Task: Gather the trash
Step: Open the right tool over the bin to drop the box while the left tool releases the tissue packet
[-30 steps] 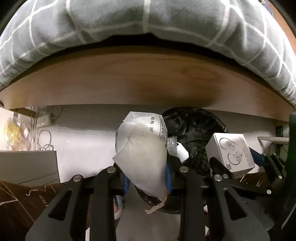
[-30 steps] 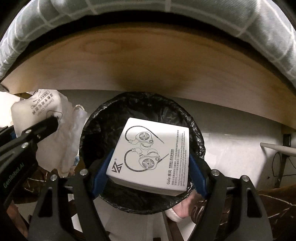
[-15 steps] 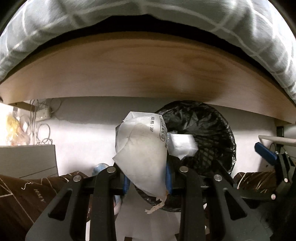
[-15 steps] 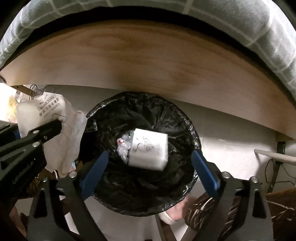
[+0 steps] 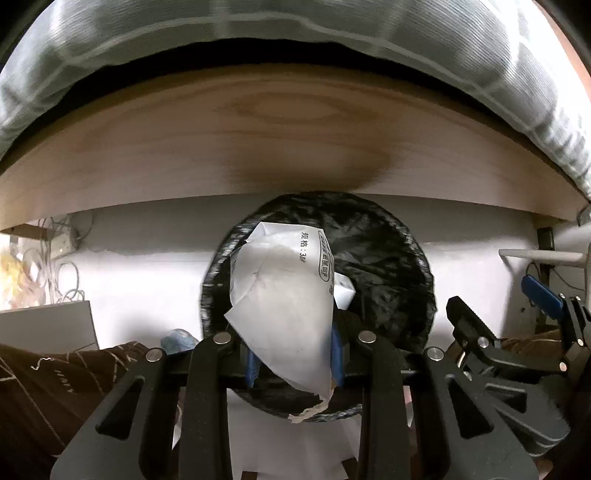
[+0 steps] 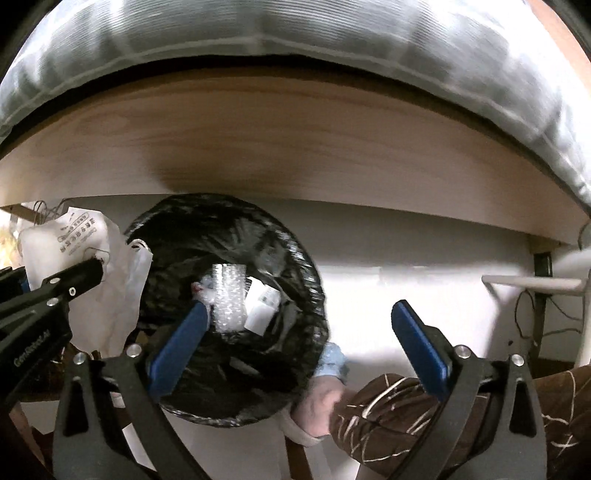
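Note:
My left gripper (image 5: 291,354) is shut on a crumpled white paper wrapper with printed text (image 5: 280,306) and holds it right above the black-lined trash bin (image 5: 384,266). A white earphone box (image 6: 262,306) lies inside the bin (image 6: 229,229) beside a piece of bubble wrap (image 6: 229,295). My right gripper (image 6: 299,310) stands wide open with nothing between its blue pads, above the bin's right rim. In the right wrist view the left gripper (image 6: 74,273) and its wrapper (image 6: 85,236) show at the bin's left side. The right gripper (image 5: 495,302) appears at the right of the left wrist view.
A wooden bed board (image 5: 295,147) with grey checked bedding (image 5: 295,29) runs behind the bin. A person's leg in brown patterned trousers (image 6: 406,413) and a foot (image 6: 317,402) stand by the bin. Cables (image 5: 55,266) lie at the left, a white rod (image 6: 532,282) at the right.
My right gripper opened, the white box fell into the bin, and that gripper moved to the right. My left gripper carried the wrapper from the bin's left side to above it.

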`<state>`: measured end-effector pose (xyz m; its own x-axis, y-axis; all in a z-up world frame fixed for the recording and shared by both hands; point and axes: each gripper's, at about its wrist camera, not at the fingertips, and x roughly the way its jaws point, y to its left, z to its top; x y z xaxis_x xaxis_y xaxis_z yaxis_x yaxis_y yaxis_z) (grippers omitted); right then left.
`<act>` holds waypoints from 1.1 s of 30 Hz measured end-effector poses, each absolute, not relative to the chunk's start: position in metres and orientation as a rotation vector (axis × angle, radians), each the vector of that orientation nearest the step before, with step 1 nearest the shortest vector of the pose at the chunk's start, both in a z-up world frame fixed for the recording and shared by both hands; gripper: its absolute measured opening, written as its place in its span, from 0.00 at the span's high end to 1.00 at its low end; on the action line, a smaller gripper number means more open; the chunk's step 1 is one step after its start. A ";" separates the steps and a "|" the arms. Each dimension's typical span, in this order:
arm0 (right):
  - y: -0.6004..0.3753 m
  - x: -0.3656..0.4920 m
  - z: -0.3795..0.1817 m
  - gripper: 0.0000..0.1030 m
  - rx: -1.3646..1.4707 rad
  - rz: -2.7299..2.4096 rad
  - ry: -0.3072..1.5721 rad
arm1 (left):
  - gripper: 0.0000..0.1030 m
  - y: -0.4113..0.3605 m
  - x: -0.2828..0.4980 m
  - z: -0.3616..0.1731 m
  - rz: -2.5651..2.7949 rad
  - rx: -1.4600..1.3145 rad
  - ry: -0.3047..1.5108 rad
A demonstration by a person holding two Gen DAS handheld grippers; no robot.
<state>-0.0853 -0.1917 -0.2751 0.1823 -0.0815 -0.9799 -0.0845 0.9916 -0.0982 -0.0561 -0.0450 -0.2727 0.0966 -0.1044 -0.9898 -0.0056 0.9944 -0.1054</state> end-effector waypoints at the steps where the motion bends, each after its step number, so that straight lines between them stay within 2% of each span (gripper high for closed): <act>1: -0.196 -0.085 -0.276 0.07 -0.134 -0.005 1.390 | 0.73 -0.049 -0.056 -0.274 -0.080 -0.089 1.475; 17: -0.216 -0.082 -0.273 0.07 -0.079 -0.031 1.392 | 0.71 -0.066 -0.063 -0.289 -0.117 -0.067 1.508; 21: -0.217 -0.081 -0.272 0.07 -0.069 -0.032 1.395 | 0.67 -0.070 -0.066 -0.290 -0.127 -0.047 1.514; 24: -0.216 -0.080 -0.271 0.07 -0.071 -0.033 1.391 | 0.62 -0.070 -0.066 -0.290 -0.118 -0.035 1.511; 28: -0.218 -0.079 -0.269 0.07 -0.059 -0.043 1.388 | 0.46 -0.070 -0.066 -0.288 -0.105 -0.012 1.492; 33: -0.222 -0.076 -0.262 0.07 -0.048 -0.056 1.372 | 0.38 -0.068 -0.065 -0.285 -0.086 0.001 1.470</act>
